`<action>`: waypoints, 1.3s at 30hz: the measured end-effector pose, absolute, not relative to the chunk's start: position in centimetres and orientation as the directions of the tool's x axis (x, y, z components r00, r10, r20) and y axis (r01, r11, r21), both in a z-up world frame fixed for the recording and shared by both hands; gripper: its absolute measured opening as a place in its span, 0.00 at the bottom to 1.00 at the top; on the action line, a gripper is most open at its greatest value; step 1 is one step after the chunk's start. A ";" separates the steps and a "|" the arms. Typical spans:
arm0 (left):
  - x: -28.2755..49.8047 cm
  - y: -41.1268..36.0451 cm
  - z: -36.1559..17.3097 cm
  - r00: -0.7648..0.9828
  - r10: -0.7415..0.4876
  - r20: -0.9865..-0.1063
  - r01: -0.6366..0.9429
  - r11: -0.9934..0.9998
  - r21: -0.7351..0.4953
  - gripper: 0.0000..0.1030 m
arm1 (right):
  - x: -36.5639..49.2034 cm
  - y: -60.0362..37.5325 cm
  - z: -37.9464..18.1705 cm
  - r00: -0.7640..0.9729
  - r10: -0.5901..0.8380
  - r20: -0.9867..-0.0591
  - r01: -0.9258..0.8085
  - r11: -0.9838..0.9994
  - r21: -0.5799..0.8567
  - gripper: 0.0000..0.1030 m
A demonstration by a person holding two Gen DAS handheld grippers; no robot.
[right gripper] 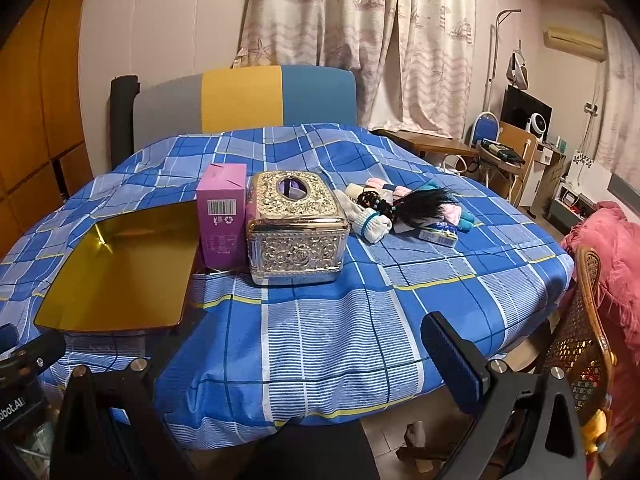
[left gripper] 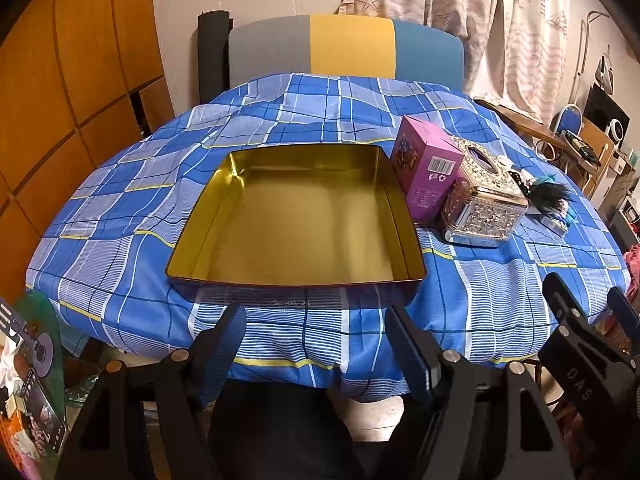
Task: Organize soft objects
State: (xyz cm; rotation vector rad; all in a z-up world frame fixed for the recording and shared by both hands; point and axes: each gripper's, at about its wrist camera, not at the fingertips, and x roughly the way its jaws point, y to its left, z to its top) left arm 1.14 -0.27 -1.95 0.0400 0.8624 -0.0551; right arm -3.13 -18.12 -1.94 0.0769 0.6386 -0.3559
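- Gold-lined and empty, a shallow tin tray [left gripper: 296, 216] is seen on the near left part of the table, on the blue plaid cloth [left gripper: 120, 208].
- Soft things are gathered in a pile [right gripper: 400, 208] on the far right of the cloth: rolled socks [right gripper: 374, 222], a black tuft of hair or feathers [right gripper: 428, 202], and pink and teal fabric pieces.
- Between tray and pile stand a purple carton [right gripper: 222, 212] and an ornate silver tissue box [right gripper: 296, 228], the two just beside each other.
- The left gripper [left gripper: 316, 344] is held low at the near table edge, before the tray; its fingers are apart and nothing is held.
- The right gripper [right gripper: 296, 364] is likewise held at the near edge with fingers spread wide and empty.
- By judgement, no sorting is yet done: the tray holds nothing and the pile is untouched.
- A reach by the right gripper past the tissue box to the pile is called for next, with one soft piece to be pinched and carried left to the tray.
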 end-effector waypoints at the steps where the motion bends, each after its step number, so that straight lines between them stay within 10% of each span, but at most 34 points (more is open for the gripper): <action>1: 1.2 -0.3 -2.0 0.648 -0.029 -0.761 0.063 0.998 0.015 0.71 | -3.1 -18.2 -1.9 0.743 -0.301 -0.598 0.348 0.937 -0.039 1.00; 15: 1.1 -1.1 -1.6 0.663 -0.073 -0.745 0.122 0.992 0.012 0.71 | -2.9 -20.2 -1.6 0.748 -0.316 -0.583 0.390 0.921 0.001 1.00; 24: 2.5 -0.2 -3.2 0.524 -0.383 -0.761 0.250 0.923 -0.293 0.71 | -1.7 -24.6 -1.7 0.805 -0.207 -0.557 0.340 0.929 0.147 1.00; 39: 6.6 -8.8 0.4 0.621 -0.306 -0.721 0.408 0.912 -0.036 0.71 | 7.0 -36.9 -4.6 0.741 -0.167 -0.650 0.228 0.974 0.011 1.00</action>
